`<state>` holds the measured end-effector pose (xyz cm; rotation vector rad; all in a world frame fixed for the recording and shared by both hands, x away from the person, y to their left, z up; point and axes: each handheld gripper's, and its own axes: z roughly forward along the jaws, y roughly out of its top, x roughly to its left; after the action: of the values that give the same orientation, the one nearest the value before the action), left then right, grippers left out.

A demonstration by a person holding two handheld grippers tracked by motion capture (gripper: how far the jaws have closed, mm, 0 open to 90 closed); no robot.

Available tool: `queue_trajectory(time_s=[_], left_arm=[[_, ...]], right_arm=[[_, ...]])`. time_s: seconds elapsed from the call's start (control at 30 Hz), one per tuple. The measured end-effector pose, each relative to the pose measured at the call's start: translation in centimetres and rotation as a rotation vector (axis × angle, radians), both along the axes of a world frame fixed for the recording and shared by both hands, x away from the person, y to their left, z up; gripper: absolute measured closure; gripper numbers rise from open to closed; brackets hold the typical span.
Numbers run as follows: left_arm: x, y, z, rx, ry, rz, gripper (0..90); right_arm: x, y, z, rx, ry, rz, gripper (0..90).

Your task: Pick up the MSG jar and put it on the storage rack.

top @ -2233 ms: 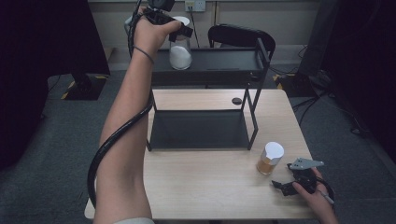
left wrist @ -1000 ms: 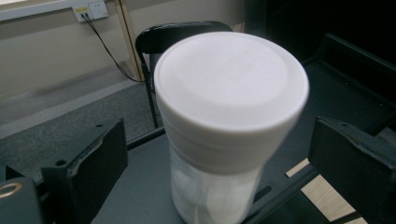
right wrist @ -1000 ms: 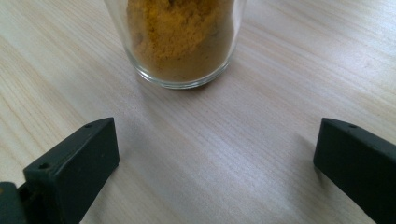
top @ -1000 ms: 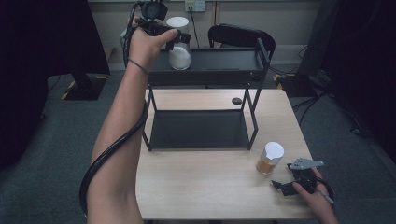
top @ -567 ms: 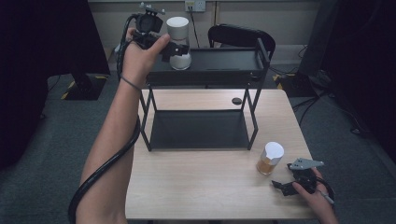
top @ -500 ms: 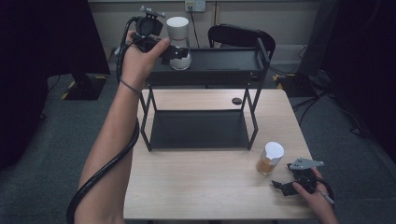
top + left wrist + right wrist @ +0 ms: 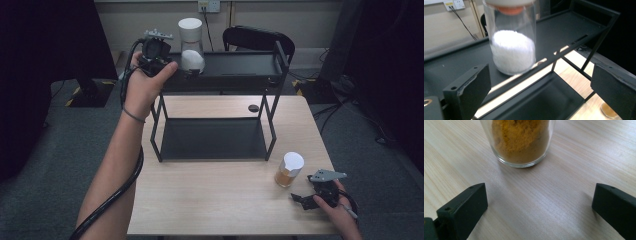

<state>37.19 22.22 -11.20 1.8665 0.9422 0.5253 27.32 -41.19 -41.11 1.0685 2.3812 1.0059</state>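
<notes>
A clear jar of white powder (image 7: 190, 50) with a white lid stands upright at the left end of the black rack's top shelf (image 7: 240, 65). My left gripper (image 7: 165, 55) is held just left of it, open, with nothing between the jaws. In the left gripper view the white powder jar (image 7: 512, 51) stands on the shelf (image 7: 564, 27) a little beyond the left gripper (image 7: 539, 77). A jar of yellow powder (image 7: 289, 170) stands on the table at the front right. My right gripper (image 7: 305, 189) rests open just behind it. The yellow jar (image 7: 520, 140) lies ahead of the right gripper (image 7: 539, 200).
The rack's lower tray (image 7: 210, 137) sits on the wooden table (image 7: 210, 205). A small dark round spot (image 7: 253, 108) lies on the table behind the rack. A black chair (image 7: 257, 37) stands past the far edge. Dark floor surrounds the table.
My left gripper has let go of the white powder jar on the top shelf and drawn back to the left. The jar now stands upright alone. The right gripper has not moved.
</notes>
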Motion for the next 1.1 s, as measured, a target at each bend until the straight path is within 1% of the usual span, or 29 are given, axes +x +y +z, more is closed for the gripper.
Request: queue_trajectory(time_s=[0.1,0.23,0.3,0.33,0.43,0.5,0.57,0.67,0.87,1.1], left_arm=[[-0.2,0.1,-0.5,-0.001,0.001,-0.014,2.9],[-0.5,0.4,-1.3,-0.017,-0.003,-0.027,2.9],[-0.6,0.4,-1.6,-0.020,-0.003,-0.026,2.9],[-0.7,0.6,-2.1,-0.026,0.000,-0.027,2.9],[-0.9,0.7,-2.7,-0.025,0.001,-0.033,2.9],[-1.0,0.8,-3.3,-0.032,0.003,-0.037,2.9],[-1.2,0.8,-3.8,-0.024,0.001,-0.038,2.9],[-1.3,1.0,-4.9,-0.038,0.011,-0.042,2.9],[-1.5,1.1,-7.1,-0.043,0.012,-0.066,2.9],[-1.4,1.2,-9.6,-0.044,0.040,-0.078,3.0]], right_arm=[[0.0,0.0,0.0,0.000,0.000,0.000,0.0],[0.0,0.0,0.0,0.000,-0.001,0.000,0.0],[0.0,0.0,0.0,0.001,-0.001,0.000,0.0],[0.0,0.0,0.0,0.001,-0.001,0.000,0.0],[0.0,0.0,0.0,0.001,-0.001,0.000,0.0],[0.0,0.0,0.0,0.001,-0.001,0.000,0.0],[0.0,0.0,0.0,0.001,-0.001,0.000,0.0],[0.0,0.0,0.0,0.001,-0.001,0.000,0.0],[0.0,0.0,0.0,0.001,-0.001,0.000,0.0],[0.0,0.0,0.0,0.000,-0.001,0.001,0.0]])
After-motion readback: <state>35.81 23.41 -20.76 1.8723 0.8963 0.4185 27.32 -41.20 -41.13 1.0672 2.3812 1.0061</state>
